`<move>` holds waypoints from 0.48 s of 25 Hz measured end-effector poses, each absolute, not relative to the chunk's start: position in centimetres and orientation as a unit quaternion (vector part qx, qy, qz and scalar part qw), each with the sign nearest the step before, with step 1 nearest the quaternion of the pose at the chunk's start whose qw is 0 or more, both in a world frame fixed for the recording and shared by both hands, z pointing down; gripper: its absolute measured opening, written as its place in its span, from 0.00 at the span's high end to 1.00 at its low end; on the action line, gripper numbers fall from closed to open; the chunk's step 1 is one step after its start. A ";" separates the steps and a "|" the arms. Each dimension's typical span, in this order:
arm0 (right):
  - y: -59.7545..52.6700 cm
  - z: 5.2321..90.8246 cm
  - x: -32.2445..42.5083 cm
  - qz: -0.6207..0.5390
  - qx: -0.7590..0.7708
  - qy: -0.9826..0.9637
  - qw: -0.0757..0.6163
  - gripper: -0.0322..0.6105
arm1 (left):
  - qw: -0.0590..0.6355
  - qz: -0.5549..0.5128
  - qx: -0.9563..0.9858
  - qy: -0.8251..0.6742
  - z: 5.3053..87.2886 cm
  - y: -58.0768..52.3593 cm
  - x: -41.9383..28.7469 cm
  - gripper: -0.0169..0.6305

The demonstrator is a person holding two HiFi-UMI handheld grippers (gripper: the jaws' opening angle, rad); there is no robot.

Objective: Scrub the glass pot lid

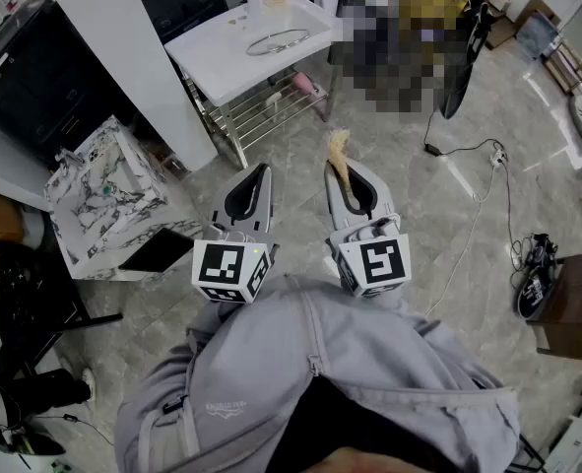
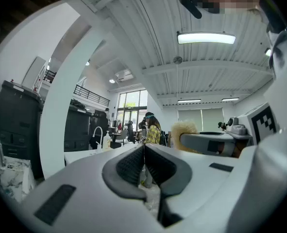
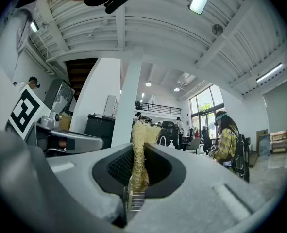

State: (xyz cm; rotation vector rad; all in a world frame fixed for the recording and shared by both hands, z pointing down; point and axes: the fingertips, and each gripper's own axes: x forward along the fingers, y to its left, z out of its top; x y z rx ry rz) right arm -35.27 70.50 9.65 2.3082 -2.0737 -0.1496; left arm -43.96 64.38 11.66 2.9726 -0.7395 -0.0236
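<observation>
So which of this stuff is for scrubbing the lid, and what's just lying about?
For the job: glass pot lid on the white table; fibre scrubber clamped in the right gripper.
Lying about: marbled box; floor cable.

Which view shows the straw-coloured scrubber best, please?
The right gripper view: the scrubber stands centred, clamped in the right gripper. The head view shows its tip, the left gripper view its fuzzy end.

Straw-yellow scrubber (image 1: 338,152), white table (image 1: 215,49), black-veined white box (image 1: 101,201), grey sweatshirt (image 1: 379,363)
</observation>
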 end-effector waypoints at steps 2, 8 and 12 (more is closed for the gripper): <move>70.3 9.8 -35.6 -0.054 0.733 -0.678 0.013 0.89 | 0.039 -0.008 0.969 -0.243 11.6 64.4 -43.5 0.96; 70.2 10.0 -34.0 -0.057 0.726 -0.685 0.014 0.89 | 0.036 -0.009 0.968 -0.248 11.6 64.7 -41.6 0.96; 70.5 10.0 -32.9 -0.052 0.722 -0.690 0.001 0.89 | 0.034 -0.008 0.967 -0.253 11.5 65.3 -40.3 0.96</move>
